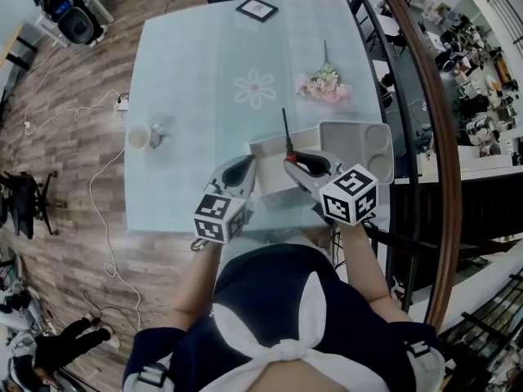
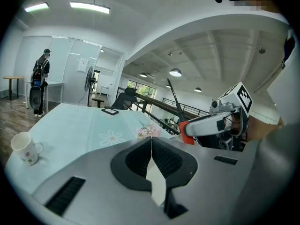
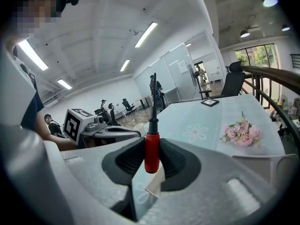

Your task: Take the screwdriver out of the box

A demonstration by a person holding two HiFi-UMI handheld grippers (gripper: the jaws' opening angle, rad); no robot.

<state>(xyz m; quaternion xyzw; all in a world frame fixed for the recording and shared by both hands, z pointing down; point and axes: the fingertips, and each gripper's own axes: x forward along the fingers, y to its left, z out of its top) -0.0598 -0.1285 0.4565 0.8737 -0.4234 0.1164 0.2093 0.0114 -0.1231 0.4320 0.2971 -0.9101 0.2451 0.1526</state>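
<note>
The right gripper [image 3: 151,162] has its jaws closed on the red handle of the screwdriver [image 3: 151,150]. The handle stands upright between the ribbed pads, with its blunt lower end hanging free below them and the dark shaft rising straight up beyond the jaw tips. In the head view the screwdriver [image 1: 287,134] runs away from the right gripper [image 1: 294,164], its shaft reaching past the far edge of the white box [image 1: 270,149]. The box lies on the worktop [image 1: 204,72] directly under and just ahead of both pairs of jaws. The left gripper [image 2: 151,142] holds nothing, and its jaws are pressed together so that the two pads meet in one line. In the head view the left gripper [image 1: 244,167] sits just left of the right jaws, near the box's left end. From the left gripper view, the right gripper [image 2: 206,123] shows off to the right of the left jaws with the screwdriver [image 2: 187,131] in its grip, the shaft slanting up and to the left. A white compartment tray [image 1: 359,126] lies just right of the right jaws, beside the box. A bunch of pink flowers [image 1: 325,86] lies ahead of the right jaws, and a black picture frame [image 1: 257,9] is far ahead at the worktop's far edge. A white mug [image 1: 140,136] stands well off to the left of the left jaws.
</note>
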